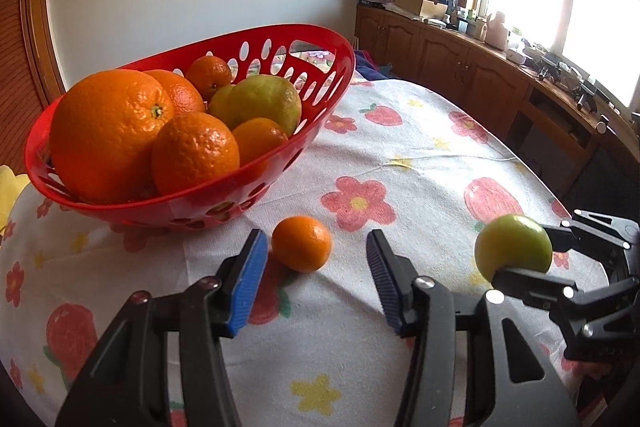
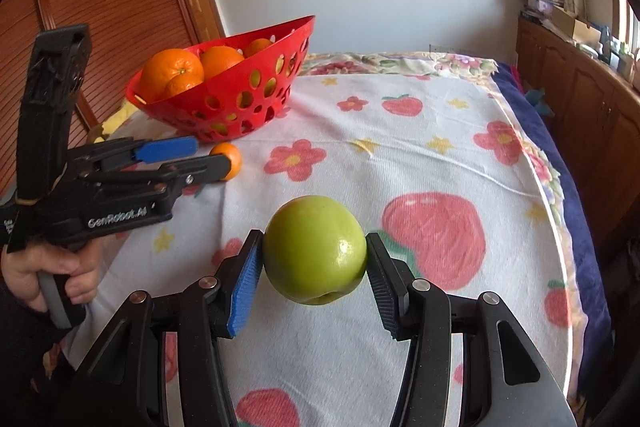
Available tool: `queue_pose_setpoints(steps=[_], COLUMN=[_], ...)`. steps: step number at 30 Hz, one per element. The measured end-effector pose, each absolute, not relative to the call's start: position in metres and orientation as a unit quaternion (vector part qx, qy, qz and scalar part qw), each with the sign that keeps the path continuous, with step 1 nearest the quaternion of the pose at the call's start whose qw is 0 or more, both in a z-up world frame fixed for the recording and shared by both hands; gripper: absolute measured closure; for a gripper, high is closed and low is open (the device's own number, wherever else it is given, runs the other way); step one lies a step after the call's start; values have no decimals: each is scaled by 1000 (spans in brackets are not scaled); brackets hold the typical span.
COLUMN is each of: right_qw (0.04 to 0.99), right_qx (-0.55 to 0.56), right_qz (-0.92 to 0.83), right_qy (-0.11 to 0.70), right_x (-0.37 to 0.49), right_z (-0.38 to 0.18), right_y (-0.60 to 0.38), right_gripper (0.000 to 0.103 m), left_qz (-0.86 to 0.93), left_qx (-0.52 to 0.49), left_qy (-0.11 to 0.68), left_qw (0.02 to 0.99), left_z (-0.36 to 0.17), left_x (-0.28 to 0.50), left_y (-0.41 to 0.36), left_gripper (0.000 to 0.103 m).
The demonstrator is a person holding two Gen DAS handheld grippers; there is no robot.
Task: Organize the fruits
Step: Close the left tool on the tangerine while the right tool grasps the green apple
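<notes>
1. Jaws of the right gripper (image 2: pixel 315 281) are clamped on a green apple (image 2: pixel 315 249); both ribbed pads press its sides, and the fruit hangs clear of the cloth with its shadowed underside showing.
2. Jaws of the left gripper (image 1: pixel 316 285) stand apart, with a small mandarin (image 1: pixel 301 243) lying on the cloth between the tips. The left blue pad (image 1: pixel 250 283) sits just beside the fruit; whether it touches is hard to tell. The right pad is clearly apart from it.
3. From the right wrist view, the left tool comes in from the left edge, held in a person's hand (image 2: pixel 48 277), its tips at the mandarin just in front of the basket.
4. A red perforated basket (image 1: pixel 320 67) stands on the flowered tablecloth (image 1: pixel 400 147) beyond the left gripper. It holds a large orange (image 1: pixel 108 135), several smaller oranges and a couple of yellow-green fruits, heaped against one another.
5. From the left wrist view, the apple appears at the right, gripped above the cloth, well apart from the basket.
</notes>
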State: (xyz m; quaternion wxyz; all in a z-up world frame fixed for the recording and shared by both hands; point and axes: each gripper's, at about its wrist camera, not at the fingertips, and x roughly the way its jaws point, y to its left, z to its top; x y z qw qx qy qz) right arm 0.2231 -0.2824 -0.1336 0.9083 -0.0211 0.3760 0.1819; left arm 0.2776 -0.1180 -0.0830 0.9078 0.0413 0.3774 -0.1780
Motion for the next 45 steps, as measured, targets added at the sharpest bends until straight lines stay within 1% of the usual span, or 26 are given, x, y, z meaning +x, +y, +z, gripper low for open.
queue_pose_setpoints(steps=[4,20,31,34,35,36,42,45], right_qw=[906,908,906,906,906,906,906,907], right_qx=[-28,-52,-56,-57,-57,-56,-54,-54], right_qz=[186,194,196,196,196,196,196,196], right_qy=[378,367,370,370,370,370,370,370], right_x=[218,211,210,210,209,209,210,209], right_z=[-138,-144,-146,-146,-146,-146,-146,-146], right_y=[-280,-270,-269,-269,-270,-270,-271,-270], right_gripper=[51,51,51,51,51,51,51,51], left_qz=[-176,-156,-162,-161,-160,-161,-170,-179], left_qx=[44,53,60,59,59,58,52,42], left_qy=[380,408,412,411,411,410,406,396], left_qw=[907,898,895,895,896,896,896,900], left_z=[-84,-102,-102,-102,-102,-102,-99,-89], left_x=[282,293,294,296,296,295,285,273], left_y=[-121,-121,-125,-124,-123,-123,-116,-110], left_gripper=[57,56,57,60,66,69,69,69])
